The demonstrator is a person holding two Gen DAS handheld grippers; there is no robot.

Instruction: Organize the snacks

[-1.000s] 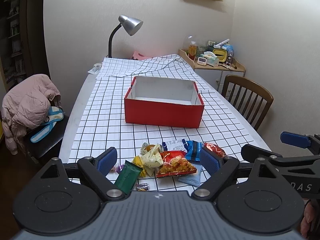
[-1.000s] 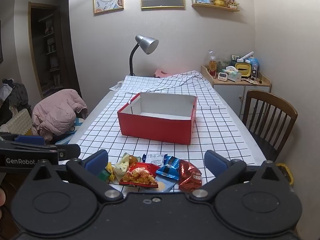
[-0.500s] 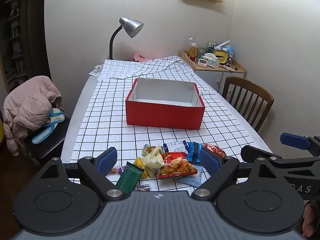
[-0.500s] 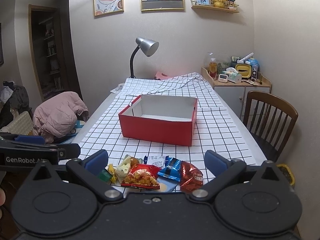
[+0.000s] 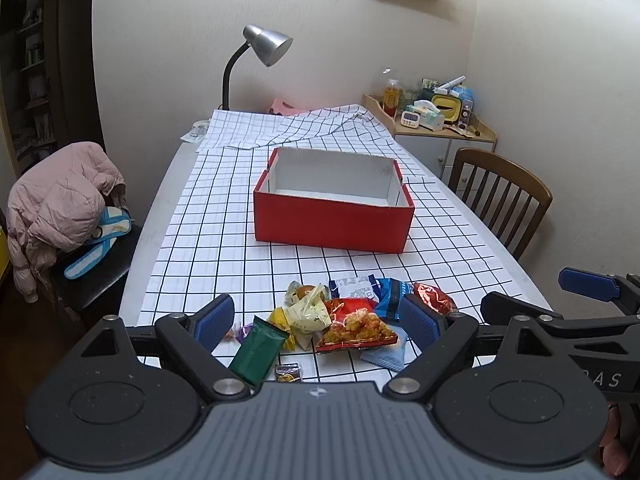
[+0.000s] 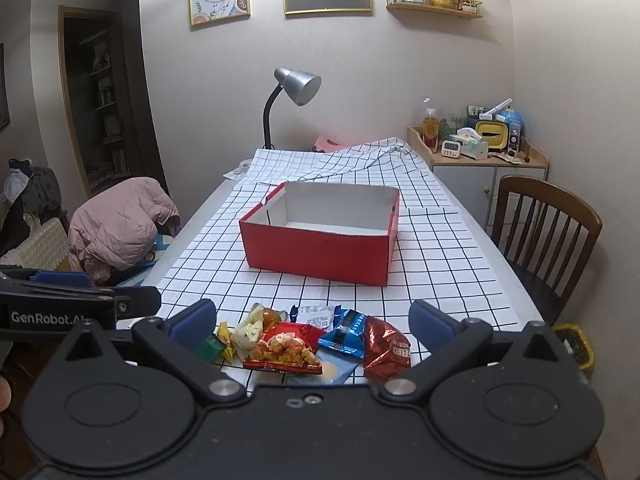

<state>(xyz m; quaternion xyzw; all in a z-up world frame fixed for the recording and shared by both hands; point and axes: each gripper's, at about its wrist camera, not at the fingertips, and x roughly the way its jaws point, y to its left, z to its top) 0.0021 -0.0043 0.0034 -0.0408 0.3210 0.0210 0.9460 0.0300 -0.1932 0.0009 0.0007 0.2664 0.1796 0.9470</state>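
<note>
A pile of snack packets lies near the table's front edge: a red packet of fried snacks (image 5: 354, 326) (image 6: 286, 346), a green packet (image 5: 258, 350), a blue packet (image 6: 346, 332), a dark red crinkled packet (image 6: 386, 348) and a pale yellow packet (image 5: 310, 312). An open, empty red box (image 5: 334, 220) (image 6: 320, 246) stands farther back at mid-table. My left gripper (image 5: 316, 318) is open and empty above the pile. My right gripper (image 6: 314, 320) is open and empty, also just before the pile.
The table has a white checked cloth (image 5: 224, 240). A desk lamp (image 5: 260, 50) stands at the far end. A chair with a pink jacket (image 5: 64, 200) is on the left, a wooden chair (image 5: 504, 196) on the right. A cluttered cabinet (image 6: 486, 148) stands at the back right.
Both grippers have risen and drawn back slightly; the snacks and box sit a little lower in view. Both stay open.
</note>
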